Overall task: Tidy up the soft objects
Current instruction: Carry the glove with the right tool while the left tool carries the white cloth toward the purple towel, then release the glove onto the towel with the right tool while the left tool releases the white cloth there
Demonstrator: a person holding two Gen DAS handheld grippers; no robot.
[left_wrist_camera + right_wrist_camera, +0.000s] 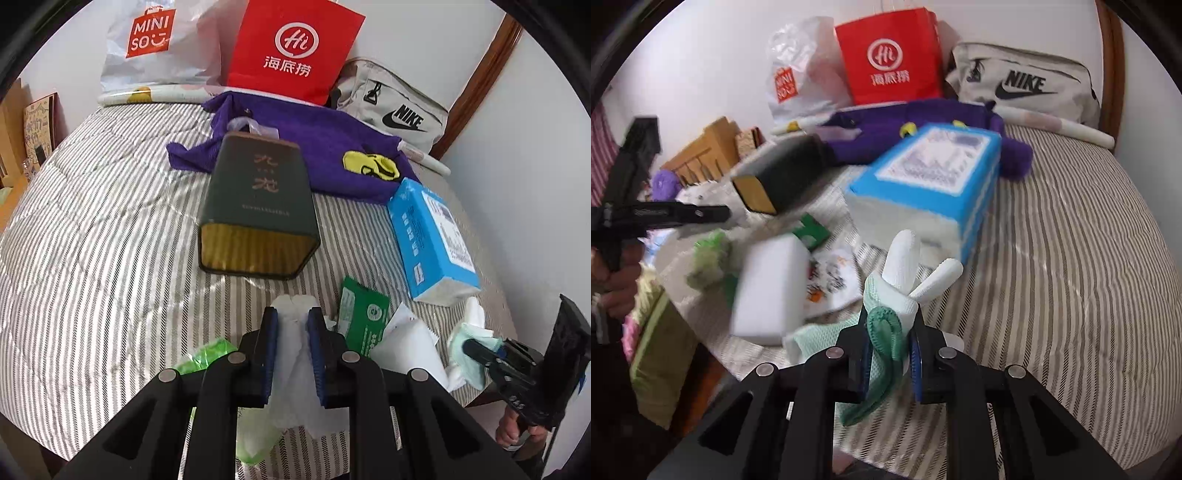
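My left gripper [291,328] has its jaws pinched on a limp white tissue [295,354] above the striped bed [110,240]; my right gripper [891,354] clamps a white-and-green glove [905,280] by its cuff. Both holds look thin, so I judge either could slip free into the clutter near the blue tissue pack [931,184].

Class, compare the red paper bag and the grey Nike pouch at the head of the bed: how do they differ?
The red paper bag stands upright against the wall; the grey Nike pouch lies slumped on its side. The bag is stiff and flat-faced, while the pouch is soft fabric, creased, with a zip. The bag bears a white circular logo; the pouch carries a black swoosh. Both sit behind the purple cloth.
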